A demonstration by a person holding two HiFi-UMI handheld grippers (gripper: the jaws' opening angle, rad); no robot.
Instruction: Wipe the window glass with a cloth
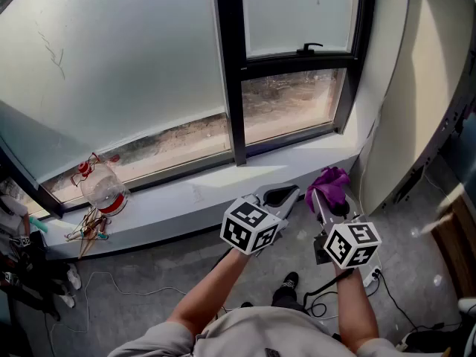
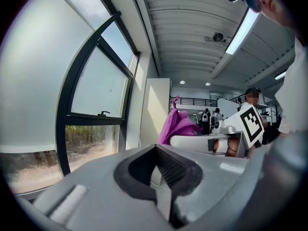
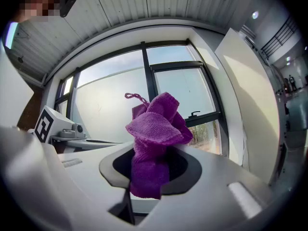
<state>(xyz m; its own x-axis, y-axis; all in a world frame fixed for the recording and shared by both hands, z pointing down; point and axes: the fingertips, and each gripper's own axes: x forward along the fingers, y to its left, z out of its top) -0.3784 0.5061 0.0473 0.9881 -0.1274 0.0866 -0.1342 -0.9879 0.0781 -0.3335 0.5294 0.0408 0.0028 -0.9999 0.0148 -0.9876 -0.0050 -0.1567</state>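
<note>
The wiping does not seem to have begun. The right tongs [image 1: 320, 201] pinch a bunched purple cloth [image 3: 156, 129], which stands up from their tips and is clear of the window glass [image 1: 134, 65] ahead. The left tongs [image 2: 161, 170], just beside them, are pressed together on nothing. The whole pane looks left to wipe.

There are two tools, the left tool [image 1: 282, 196] and the right tool [image 1: 321, 198]. Each tool has one cube with black and white squares, so that makes two: the left cube [image 1: 249, 226] and the right cube [image 1: 352, 245]. There is one purple cloth [image 1: 331, 183]. The window shows three sheets of glass: one big pane [image 1: 126, 58], one top pane [image 1: 297, 10] and one bottom pane [image 1: 290, 103]. It has one black handle [image 1: 309, 48]. One glass jar [image 1: 104, 188] stands on the sill [image 1: 193, 199].
</note>
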